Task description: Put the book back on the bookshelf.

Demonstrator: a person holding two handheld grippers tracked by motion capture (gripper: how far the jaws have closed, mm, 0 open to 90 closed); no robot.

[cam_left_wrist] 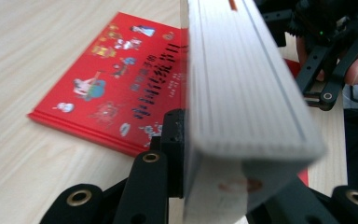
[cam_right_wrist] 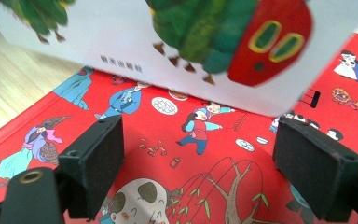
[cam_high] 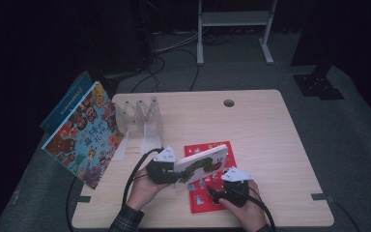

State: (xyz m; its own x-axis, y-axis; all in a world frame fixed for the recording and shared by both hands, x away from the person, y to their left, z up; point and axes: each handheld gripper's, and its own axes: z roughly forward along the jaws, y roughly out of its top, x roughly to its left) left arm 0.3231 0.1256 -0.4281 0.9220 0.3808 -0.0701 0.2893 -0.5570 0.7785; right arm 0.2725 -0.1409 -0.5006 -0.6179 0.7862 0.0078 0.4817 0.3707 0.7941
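— Jaws, left: what's the entry?
— My left gripper (cam_high: 160, 170): jaws clamped on the thick white caterpillar book (cam_high: 200, 164), gripping it near one end. The left gripper view shows the page block running up between them.

— Jaws, right?
— My right gripper (cam_high: 232, 189): jaws apart, nothing between them. They hover just above the red book (cam_high: 211, 195), with the caterpillar cover hanging right in front.

— Location of the held item?
— Lifted off the counter (cam_high: 261, 130), tilted, over the red book, which lies flat near the counter's front edge.

— Other stock?
— One clear rack (cam_high: 142, 118), its slots unfilled, at the back left of the counter. One large picture book (cam_high: 84, 133) leaning at the left edge.

— Progress?
— By my judgement, early. Done: the caterpillar book picked up. Left: carrying it to the rack and standing it in a slot, if that is where it goes; then the red book, untouched so far.
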